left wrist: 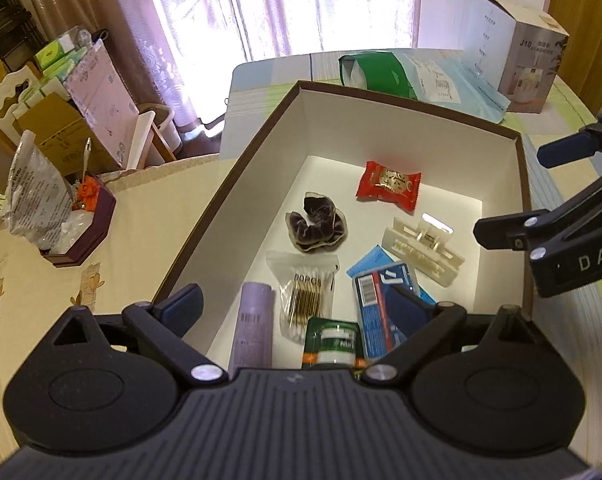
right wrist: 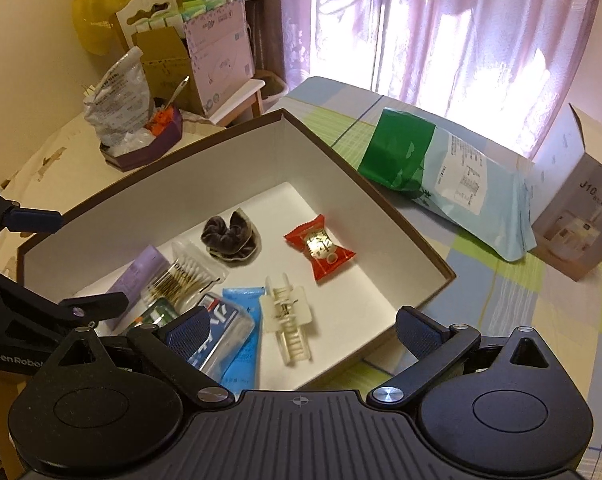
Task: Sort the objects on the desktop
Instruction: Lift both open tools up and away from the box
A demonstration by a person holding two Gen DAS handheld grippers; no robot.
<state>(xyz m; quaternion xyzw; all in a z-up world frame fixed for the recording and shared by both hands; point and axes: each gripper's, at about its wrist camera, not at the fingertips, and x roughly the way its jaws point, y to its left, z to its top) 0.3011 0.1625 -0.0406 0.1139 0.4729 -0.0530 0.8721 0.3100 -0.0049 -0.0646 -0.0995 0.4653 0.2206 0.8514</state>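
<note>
Both grippers are held above the near edge of the box, pointed steeply down. Left gripper [left wrist: 297, 308]: jaws spread wide, nothing gripped between the pads. Right gripper [right wrist: 301, 330]: jaws likewise spread wide and empty; it is also seen at the right edge of the left wrist view.

Brown-rimmed box [left wrist: 257, 140] with white interior is seen resting on the table [left wrist: 33, 280], beside a checked cloth [right wrist: 541, 320].

Contents noted, all lying on the box floor:
- red candy wrapper [left wrist: 389, 185], toward the far side, apart from the rest
- dark velvet scrunchie [left wrist: 317, 226], near the middle
- cream hair claw [left wrist: 423, 250], just beside the blue tube [right wrist: 241, 344]
- bag of cotton swabs [left wrist: 307, 296], touching the purple tube [left wrist: 253, 328]
- clear case with blue label [left wrist: 381, 312], lying over the blue tube
- green-and-white container [left wrist: 335, 342], at the near wall, partly hidden by the left gripper body

Outside the box: green and pale blue pouch [right wrist: 441, 184] and a grey carton [right wrist: 581, 216] are recorded on the cloth behind it; a purple tray of oddments [left wrist: 85, 232] sits to the left.
</note>
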